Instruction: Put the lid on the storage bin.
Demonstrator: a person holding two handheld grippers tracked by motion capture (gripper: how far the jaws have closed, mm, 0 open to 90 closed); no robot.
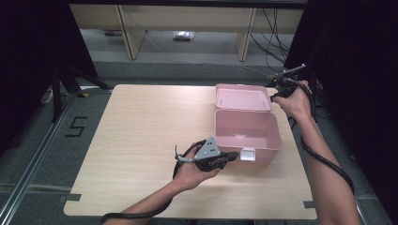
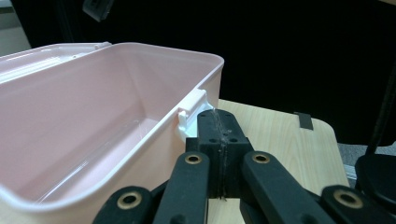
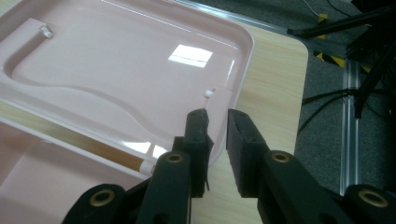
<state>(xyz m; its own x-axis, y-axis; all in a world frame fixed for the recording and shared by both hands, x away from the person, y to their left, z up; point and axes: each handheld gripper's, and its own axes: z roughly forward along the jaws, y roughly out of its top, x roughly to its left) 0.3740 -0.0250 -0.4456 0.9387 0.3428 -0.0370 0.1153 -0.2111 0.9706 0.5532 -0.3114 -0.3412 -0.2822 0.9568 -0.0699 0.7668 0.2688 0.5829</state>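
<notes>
The open pink plastic box (image 1: 247, 131) sits at the right of the pale wooden table (image 1: 141, 140), its lid (image 1: 242, 97) laid back flat on the far side. The left gripper (image 1: 233, 155) has its jaws pressed together on nothing, tips right at the white latch (image 2: 190, 113). The right gripper (image 3: 216, 122) hovers partly open, straddling the lid's right edge without pinching it.
</notes>
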